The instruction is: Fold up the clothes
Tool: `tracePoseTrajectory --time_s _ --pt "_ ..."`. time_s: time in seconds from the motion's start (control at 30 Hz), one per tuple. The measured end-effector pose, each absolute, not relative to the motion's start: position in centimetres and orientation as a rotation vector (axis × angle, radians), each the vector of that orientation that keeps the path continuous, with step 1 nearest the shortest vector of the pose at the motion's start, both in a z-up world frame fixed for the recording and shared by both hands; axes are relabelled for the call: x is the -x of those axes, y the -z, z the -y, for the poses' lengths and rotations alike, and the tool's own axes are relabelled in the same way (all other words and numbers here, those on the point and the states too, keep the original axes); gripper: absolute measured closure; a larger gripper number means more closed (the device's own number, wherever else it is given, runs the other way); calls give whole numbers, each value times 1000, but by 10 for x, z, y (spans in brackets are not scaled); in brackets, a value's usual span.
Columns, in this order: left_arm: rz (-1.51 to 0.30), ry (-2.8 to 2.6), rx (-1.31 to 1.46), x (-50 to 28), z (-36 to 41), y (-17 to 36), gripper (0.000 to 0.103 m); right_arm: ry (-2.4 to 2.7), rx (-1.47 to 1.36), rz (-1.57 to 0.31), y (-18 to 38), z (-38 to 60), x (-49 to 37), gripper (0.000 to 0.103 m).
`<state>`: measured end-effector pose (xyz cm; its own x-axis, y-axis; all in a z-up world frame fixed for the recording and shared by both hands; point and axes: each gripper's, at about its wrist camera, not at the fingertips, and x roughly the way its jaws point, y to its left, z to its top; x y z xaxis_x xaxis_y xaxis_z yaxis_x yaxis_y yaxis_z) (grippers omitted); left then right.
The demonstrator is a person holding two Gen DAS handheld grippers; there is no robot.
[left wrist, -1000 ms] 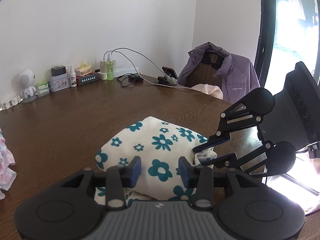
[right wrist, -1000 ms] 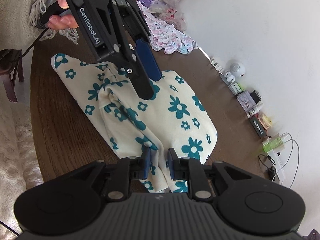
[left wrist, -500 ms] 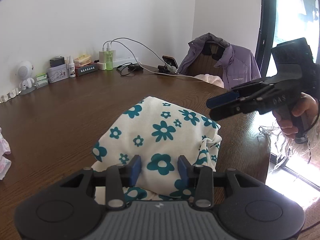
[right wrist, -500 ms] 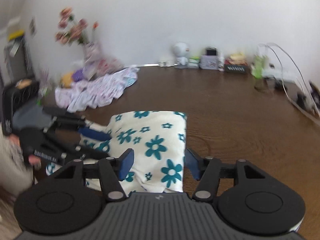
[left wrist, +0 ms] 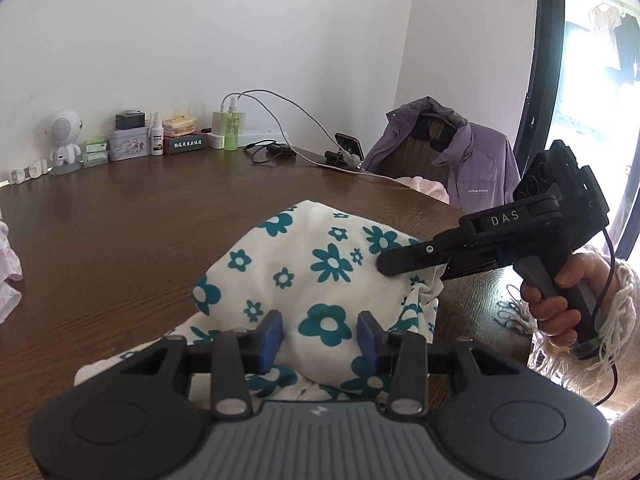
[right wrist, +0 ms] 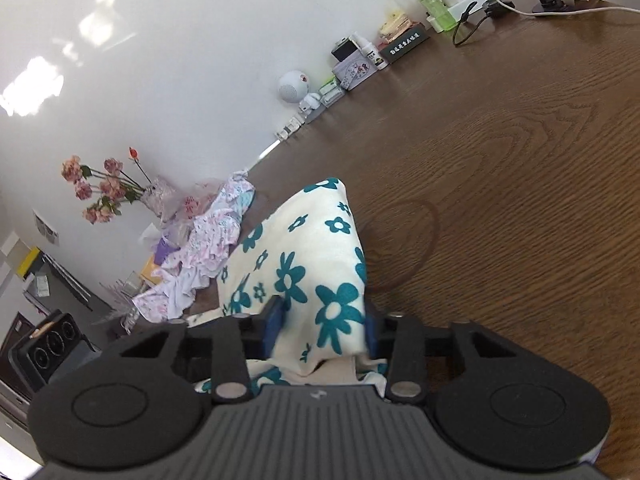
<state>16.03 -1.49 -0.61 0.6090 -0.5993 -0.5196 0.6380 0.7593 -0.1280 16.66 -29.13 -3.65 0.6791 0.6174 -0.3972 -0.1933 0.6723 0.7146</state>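
One garment matters here: the cream floral cloth point(left wrist: 320, 280), lying bunched and part-folded on the tabletop point(left wrist: 120, 232) near its front edge. It looks light, soft and limp, so it should sag and slide unless you take it at an edge or corner through all its layers. Your left gripper point(left wrist: 318, 338) sits part-spread with a hump of cloth between the pads. Your right gripper point(right wrist: 320, 334) is closing on a thick fold at the other side.

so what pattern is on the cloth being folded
Cream with teal flowers, the cloth shows best in the left wrist view.
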Motion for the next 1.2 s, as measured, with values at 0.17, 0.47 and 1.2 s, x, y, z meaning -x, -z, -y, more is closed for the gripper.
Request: tracePoseTrajectory --time_s 0.17,0.47,1.2 --pt "-570 724 -95 -153 15 -6 54 -447 -454 -610 -1 277 -155 87" --pt "-604 717 -195 -156 43 8 64 -342 404 -399 -71 188 -110 88" --pt "-481 688 44 -141 -34 -65 58 -678 829 -355 -23 70 -55 87"
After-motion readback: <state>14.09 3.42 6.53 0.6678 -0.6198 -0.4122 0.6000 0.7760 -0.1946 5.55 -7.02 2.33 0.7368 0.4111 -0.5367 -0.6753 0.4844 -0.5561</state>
